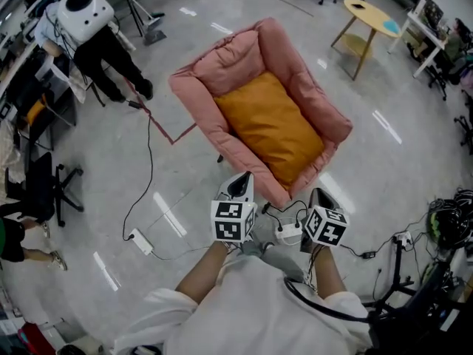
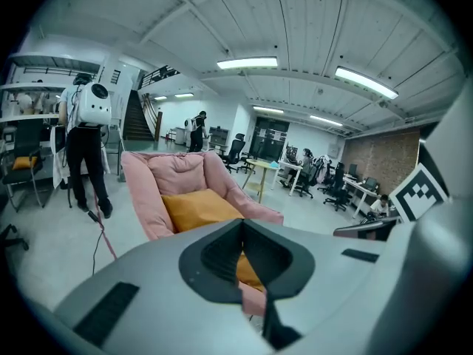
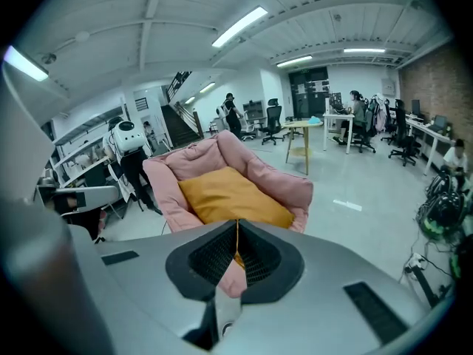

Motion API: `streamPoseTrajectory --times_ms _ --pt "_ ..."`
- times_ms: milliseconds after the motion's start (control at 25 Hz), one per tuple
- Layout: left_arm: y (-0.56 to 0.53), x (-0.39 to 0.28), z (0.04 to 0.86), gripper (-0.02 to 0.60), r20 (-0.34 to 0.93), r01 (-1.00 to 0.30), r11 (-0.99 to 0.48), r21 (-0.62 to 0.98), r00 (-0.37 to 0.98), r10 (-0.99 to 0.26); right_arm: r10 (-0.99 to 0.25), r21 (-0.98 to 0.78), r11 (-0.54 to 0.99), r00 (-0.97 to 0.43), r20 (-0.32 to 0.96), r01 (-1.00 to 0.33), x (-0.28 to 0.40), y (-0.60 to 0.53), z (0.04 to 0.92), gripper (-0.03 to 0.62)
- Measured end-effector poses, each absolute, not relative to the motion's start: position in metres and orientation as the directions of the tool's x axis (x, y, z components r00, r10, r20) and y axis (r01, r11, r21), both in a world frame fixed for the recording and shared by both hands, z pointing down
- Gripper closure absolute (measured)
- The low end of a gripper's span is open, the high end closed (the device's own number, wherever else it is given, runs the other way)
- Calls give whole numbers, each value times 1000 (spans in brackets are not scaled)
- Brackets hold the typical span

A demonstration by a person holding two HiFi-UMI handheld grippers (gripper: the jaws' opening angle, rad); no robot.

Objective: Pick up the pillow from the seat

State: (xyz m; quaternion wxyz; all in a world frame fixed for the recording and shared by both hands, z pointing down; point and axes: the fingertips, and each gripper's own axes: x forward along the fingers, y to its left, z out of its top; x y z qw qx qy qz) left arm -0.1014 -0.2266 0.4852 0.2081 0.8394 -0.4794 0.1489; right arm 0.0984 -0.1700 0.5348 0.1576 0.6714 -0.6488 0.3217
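An orange pillow (image 1: 270, 128) lies flat on the seat of a pink padded chair (image 1: 222, 65); the same pillow (image 2: 199, 207) shows in the left gripper view, and the pillow (image 3: 233, 196) in the right gripper view. My left gripper (image 1: 242, 181) is shut and empty, held just short of the chair's front edge. My right gripper (image 1: 319, 198) is also shut with nothing in it, level with the left one, to its right. Both point toward the chair from the front, apart from the pillow.
A person (image 1: 100, 39) with a white backpack unit stands at the back left. A red cable (image 1: 155, 120) and a black cord run over the glossy floor to a power strip (image 1: 140, 241). A yellow side table (image 1: 369, 17) stands at the back right. Office chairs and desks line the edges.
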Motion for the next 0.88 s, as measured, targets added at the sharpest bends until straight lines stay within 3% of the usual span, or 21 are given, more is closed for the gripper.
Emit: streamPoseTrajectory --times_ms 240,880 --pt "-245 -87 501 574 480 -865 -452 219 499 -721 -747 -203 -130 -39 664 -970 111 -186 547 565" --pt "-332 -56 548 574 561 -906 -362 218 420 -714 -731 -236 -12 -152 665 -972 124 -314 576 565"
